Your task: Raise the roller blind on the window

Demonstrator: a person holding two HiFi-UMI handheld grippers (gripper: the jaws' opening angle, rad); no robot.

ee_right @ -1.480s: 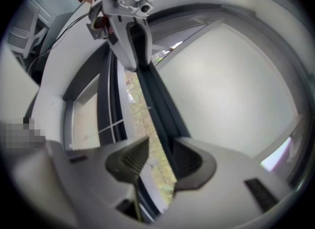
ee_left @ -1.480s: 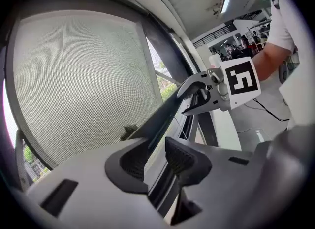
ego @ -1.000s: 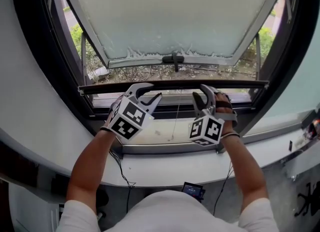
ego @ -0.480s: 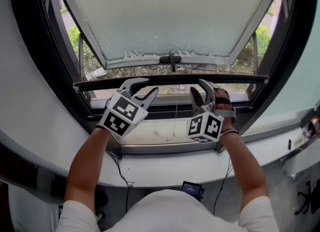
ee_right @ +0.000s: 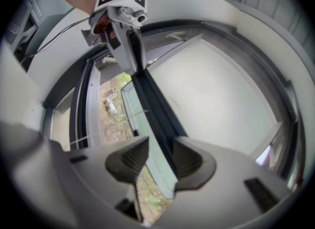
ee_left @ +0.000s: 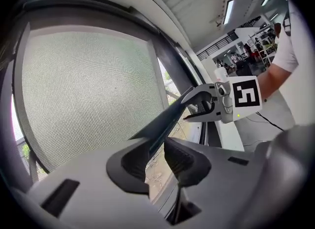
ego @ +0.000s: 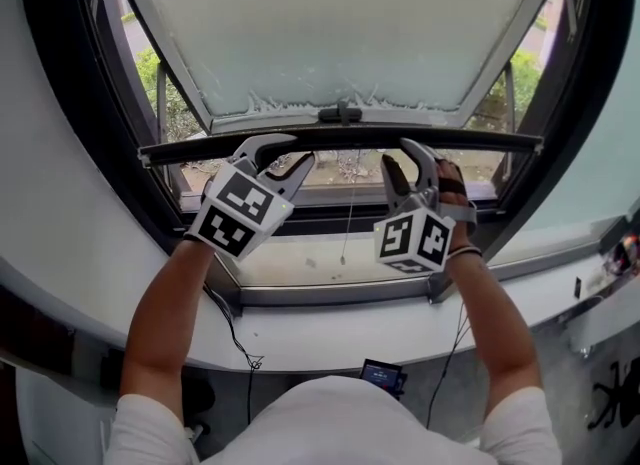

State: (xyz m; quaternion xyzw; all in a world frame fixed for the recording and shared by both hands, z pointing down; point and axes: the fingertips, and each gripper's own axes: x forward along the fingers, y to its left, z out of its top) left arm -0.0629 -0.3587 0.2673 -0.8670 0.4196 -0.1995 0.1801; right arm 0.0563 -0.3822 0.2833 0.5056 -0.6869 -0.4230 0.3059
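The blind's dark bottom bar runs level across the window opening, just under the sash handle. My left gripper has the bar between its jaws left of centre. Its jaws have just been closing, but the left gripper view still shows daylight between the bar and one pad. My right gripper straddles the bar right of centre. In the right gripper view the bar lies by one pad with a gap at the other. Mesh blind fabric hangs above the bar.
A frosted sash tilts outward behind the blind, with plants and ground below it. A thin pull cord hangs from the bar toward the sill. Dark frame posts flank the opening. A small device lies near my body.
Both grippers have risen together and the bar has gone up with them, from just above the lower frame to the height of the sash handle. The cord's end lifted too.
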